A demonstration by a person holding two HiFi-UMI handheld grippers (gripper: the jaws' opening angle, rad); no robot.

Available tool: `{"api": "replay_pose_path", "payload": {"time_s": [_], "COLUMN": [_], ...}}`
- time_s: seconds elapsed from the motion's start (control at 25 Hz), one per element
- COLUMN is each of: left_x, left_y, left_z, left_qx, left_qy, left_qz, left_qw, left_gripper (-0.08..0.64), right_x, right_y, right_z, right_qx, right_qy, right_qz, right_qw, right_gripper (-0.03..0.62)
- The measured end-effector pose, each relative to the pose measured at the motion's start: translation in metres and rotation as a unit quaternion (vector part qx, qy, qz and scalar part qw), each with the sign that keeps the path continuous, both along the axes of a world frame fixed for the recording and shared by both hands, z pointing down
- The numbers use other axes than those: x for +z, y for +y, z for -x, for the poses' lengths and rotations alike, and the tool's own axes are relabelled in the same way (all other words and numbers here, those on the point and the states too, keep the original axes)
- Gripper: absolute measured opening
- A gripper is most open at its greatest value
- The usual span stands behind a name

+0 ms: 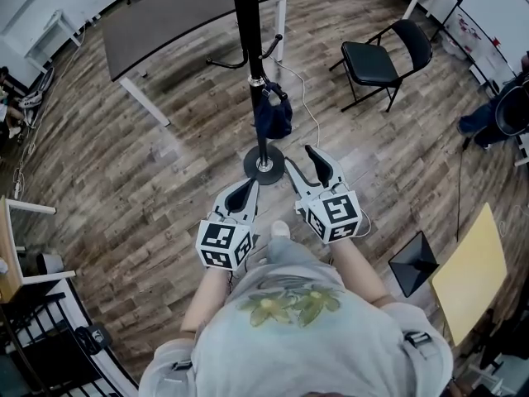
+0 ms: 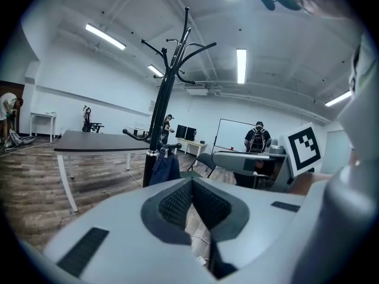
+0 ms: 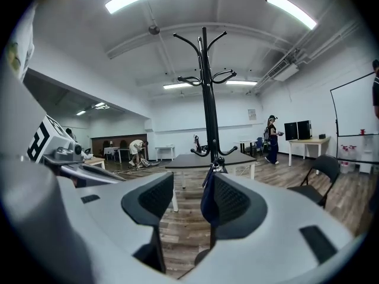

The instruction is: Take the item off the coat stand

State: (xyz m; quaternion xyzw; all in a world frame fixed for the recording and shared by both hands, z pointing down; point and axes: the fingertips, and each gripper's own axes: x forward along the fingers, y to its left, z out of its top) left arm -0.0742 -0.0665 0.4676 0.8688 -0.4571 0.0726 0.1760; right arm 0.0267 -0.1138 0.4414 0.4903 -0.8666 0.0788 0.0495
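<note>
A black coat stand (image 1: 248, 40) rises from a round base (image 1: 264, 165) on the wood floor just ahead of me. A dark blue item (image 1: 272, 114), like a bag or cloth, hangs from a low hook on its right side. My left gripper (image 1: 245, 190) is shut and empty, near the base's left. My right gripper (image 1: 304, 165) stands open and empty, right of the base and short of the item. In the left gripper view the stand (image 2: 163, 111) and item (image 2: 164, 167) lie beyond the shut left gripper (image 2: 192, 185). In the right gripper view the item (image 3: 208, 200) shows between the open right gripper's (image 3: 192, 203) jaws, farther off.
A dark table (image 1: 182, 15) stands behind the stand. A black folding chair (image 1: 376, 60) is at the right rear. A white cable (image 1: 310, 114) runs across the floor near the item. A yellow board (image 1: 469, 271) and a black stand (image 1: 416, 263) sit at the right. A person (image 1: 504, 110) is at the far right.
</note>
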Motion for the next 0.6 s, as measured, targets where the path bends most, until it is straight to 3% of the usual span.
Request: {"api": "replay_pose_path", "payload": {"time_s": [0.6], "left_x": [0.001], "left_y": [-0.034], "left_z": [0.007], "left_qx": [-0.004], "left_qy": [-0.005], "left_qz": [-0.002], "left_qw": [1.0000], "left_gripper": [0.015], "right_x": [0.017], "right_y": [-0.037], "right_z": [0.006], "right_qx": [0.001], "right_qy": [0.002], "right_qz": [0.024], "right_qw": [1.000], "right_gripper": [0.227]}}
